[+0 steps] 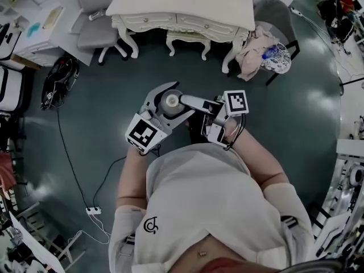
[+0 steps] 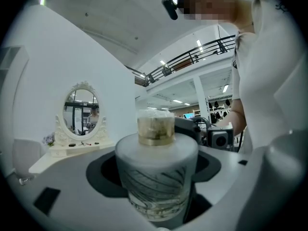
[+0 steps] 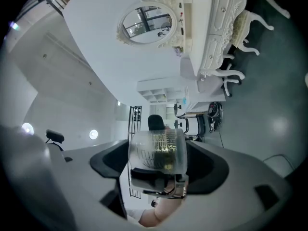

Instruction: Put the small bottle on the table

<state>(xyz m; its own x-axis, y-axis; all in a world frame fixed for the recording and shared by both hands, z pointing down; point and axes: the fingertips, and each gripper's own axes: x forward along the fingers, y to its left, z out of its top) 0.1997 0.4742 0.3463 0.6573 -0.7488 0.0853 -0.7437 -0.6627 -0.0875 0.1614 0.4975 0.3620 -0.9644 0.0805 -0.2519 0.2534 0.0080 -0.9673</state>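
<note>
The small frosted-glass bottle (image 1: 170, 101) has a squat round body streaked with fine dark lines, gold flecks near its base, a gold band at the neck and a pale translucent cap on top. In the left gripper view the bottle (image 2: 156, 172) stands upright. In the right gripper view it (image 3: 158, 150) looks clearer, and gold lines show through the glass.

The bottle is in the air in front of the person's chest, above the dark green floor (image 1: 114, 90). It is well apart from the white carved dressing bench (image 1: 187, 20) ahead.

The left gripper (image 1: 173, 102) has its grey fingers (image 2: 62, 182) closed on the body, one at each side, and the body fills the gap between the dark pads. The neck and cap rise above the fingers.

The right gripper (image 1: 187, 103) comes in from the opposite side. Its fingers (image 3: 240, 177) also clamp the bottle, and the glass touches both pads. Which part of the bottle they grip I cannot tell.

In the left gripper view, the right gripper's camera housing (image 2: 219, 138) sits just behind the bottle. An oval mirror (image 2: 81, 110) on the bench is far off to the left.
</note>
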